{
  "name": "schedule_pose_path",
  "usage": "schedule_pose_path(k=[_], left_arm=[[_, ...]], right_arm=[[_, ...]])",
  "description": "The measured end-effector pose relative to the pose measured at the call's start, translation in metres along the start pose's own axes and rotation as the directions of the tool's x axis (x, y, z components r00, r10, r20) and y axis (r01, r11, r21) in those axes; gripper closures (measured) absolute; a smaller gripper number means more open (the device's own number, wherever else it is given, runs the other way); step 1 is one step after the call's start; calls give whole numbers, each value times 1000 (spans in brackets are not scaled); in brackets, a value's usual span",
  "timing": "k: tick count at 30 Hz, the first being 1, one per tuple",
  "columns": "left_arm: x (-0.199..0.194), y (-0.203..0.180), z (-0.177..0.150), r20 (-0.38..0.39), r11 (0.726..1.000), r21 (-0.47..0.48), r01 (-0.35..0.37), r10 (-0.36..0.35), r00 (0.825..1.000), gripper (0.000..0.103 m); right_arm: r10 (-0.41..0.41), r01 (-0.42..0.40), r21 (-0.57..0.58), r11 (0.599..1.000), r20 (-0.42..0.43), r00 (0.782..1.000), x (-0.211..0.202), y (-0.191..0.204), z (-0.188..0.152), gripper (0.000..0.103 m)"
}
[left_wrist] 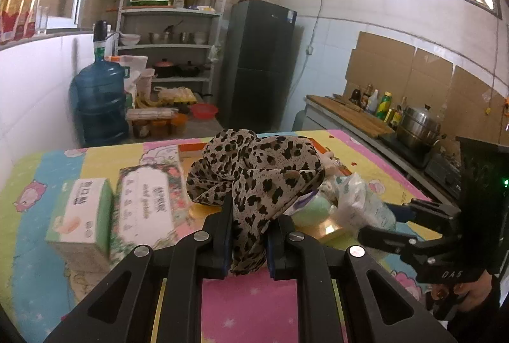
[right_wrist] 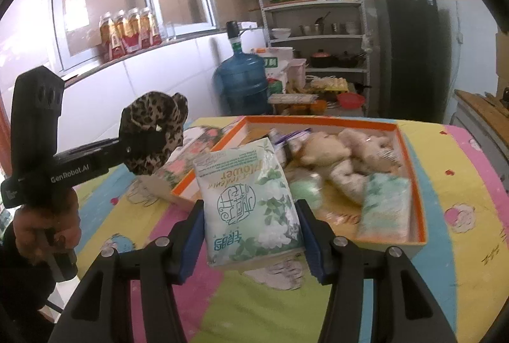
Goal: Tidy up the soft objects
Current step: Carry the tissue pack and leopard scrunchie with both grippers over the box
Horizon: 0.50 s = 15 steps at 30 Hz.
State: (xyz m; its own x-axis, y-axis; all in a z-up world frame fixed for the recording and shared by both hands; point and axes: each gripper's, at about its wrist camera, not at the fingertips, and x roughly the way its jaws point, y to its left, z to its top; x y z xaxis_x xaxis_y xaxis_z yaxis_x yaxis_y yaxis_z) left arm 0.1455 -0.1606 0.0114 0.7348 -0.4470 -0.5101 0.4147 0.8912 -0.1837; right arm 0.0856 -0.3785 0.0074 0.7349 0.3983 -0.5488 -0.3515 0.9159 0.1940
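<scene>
My left gripper point(left_wrist: 251, 225) is shut on a leopard-print cloth point(left_wrist: 254, 171), which bunches up above the fingers and hangs a little below them. In the right wrist view the same gripper point(right_wrist: 143, 139) holds the cloth point(right_wrist: 152, 120) in the air at the left, above the table. The right gripper point(right_wrist: 251, 234) is shut on a white tissue pack point(right_wrist: 251, 199) with a flower print, held over the near edge of an orange-rimmed box point(right_wrist: 410, 158). That box holds a beige plush toy point(right_wrist: 334, 152), a green round thing point(right_wrist: 305, 190) and another tissue pack point(right_wrist: 385, 206).
Two tissue boxes point(left_wrist: 82, 215) point(left_wrist: 146, 203) stand on the table's colourful cartoon cover point(left_wrist: 248, 304), left of the orange box. Behind the table are a blue water jug point(left_wrist: 98, 101), a shelf rack point(left_wrist: 171, 44) and a dark fridge point(left_wrist: 261, 63). A counter with a steel pot point(left_wrist: 416, 126) runs along the right.
</scene>
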Motion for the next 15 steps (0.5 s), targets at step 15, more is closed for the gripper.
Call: schedule_pose_path(k=[15], left_arm=[[56,-22,18,-25,1000,14,-26,27,999,87]], right_arm=[[-79,79,1,997,59,995,2,-52,25,48]])
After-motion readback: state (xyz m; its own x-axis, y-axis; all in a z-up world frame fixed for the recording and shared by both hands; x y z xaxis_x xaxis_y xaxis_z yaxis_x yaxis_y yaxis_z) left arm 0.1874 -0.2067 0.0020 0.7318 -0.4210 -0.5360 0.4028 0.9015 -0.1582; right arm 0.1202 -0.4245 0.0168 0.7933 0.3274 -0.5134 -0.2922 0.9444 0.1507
